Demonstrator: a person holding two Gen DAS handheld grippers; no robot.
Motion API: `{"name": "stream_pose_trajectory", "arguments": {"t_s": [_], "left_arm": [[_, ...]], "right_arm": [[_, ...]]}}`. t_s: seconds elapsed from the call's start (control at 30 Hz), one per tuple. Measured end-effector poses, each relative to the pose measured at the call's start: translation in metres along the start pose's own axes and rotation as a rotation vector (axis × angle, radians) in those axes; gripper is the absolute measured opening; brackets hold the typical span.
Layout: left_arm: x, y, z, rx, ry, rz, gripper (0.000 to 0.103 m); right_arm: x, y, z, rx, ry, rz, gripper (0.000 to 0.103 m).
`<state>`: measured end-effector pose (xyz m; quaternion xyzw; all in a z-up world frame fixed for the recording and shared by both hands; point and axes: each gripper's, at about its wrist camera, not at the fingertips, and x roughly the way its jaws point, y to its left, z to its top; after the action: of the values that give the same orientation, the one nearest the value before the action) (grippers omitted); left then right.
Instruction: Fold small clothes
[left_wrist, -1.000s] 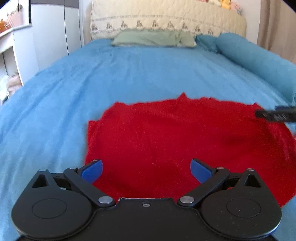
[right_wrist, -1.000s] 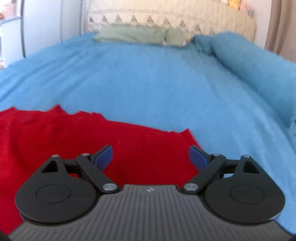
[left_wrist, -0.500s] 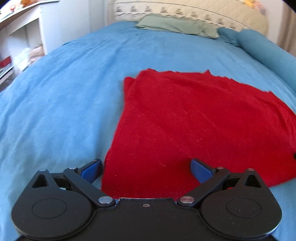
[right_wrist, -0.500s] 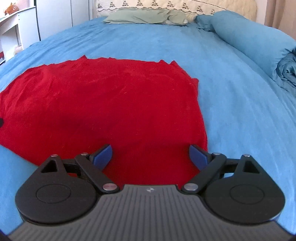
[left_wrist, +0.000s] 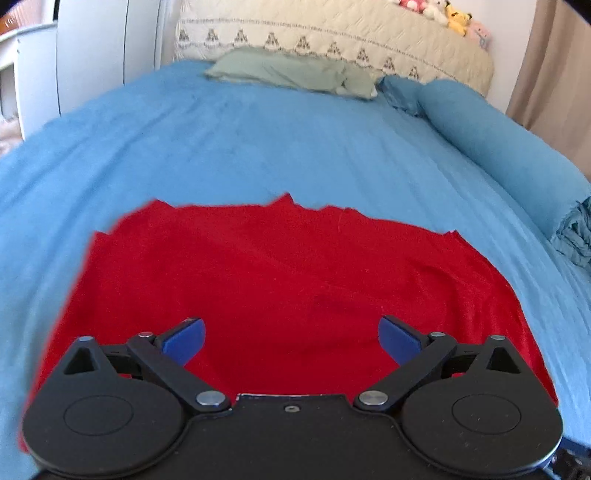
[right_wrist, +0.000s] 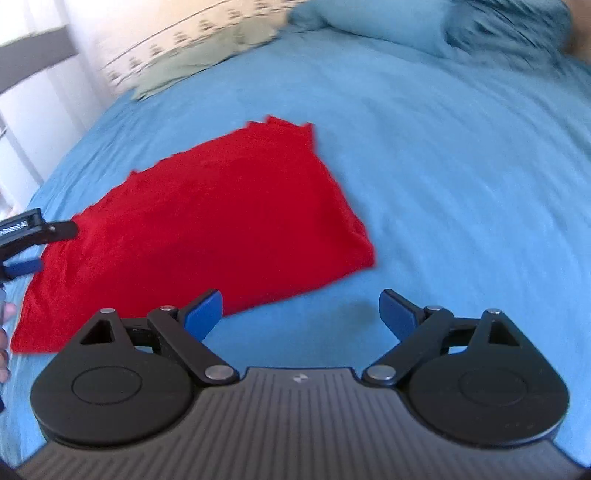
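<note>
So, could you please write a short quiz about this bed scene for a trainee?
1. True or false: the left gripper is shut on the red garment.
2. Multiple choice: over what does the right gripper hover? A) the middle of the red garment; B) the blue bedsheet, near the garment's edge; C) the green pillow.
3. Fill in the word: the soft toys sit on top of the cream quilted ______.

Key:
1. False; its jaws stand open above the garment.
2. B.
3. Headboard.
</note>
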<state>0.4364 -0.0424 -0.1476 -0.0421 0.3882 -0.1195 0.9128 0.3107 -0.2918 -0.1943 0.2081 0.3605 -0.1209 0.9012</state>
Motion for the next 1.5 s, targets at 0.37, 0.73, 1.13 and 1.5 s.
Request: {"name": "stream_pose_trajectory", "arguments": {"t_s": [0.37,0.73,1.13,1.5], "left_arm": [[0.048,-0.003,-0.001,0.004,0.060,0.082,0.098],[0.069,-0.018,0.004,0.109,0.157,0.181,0.103],[-0.016,0.083,0.028,-0.057,0.146,0.079,0.094],[-0.061,0.215,-0.054,-0.110,0.190,0.132,0.094]], "right_arm": [[0.026,-0.032,-0.002,0.230,-0.151,0.098,0.079],[0.027,-0.044,0.007,0.379,-0.132,0.063,0.023],[-0.013,0.105,0.073,0.132,-0.199,0.525,0.021],[0.079,0.273,-0.029,-0.253,0.252,0.709,0.021]]}}
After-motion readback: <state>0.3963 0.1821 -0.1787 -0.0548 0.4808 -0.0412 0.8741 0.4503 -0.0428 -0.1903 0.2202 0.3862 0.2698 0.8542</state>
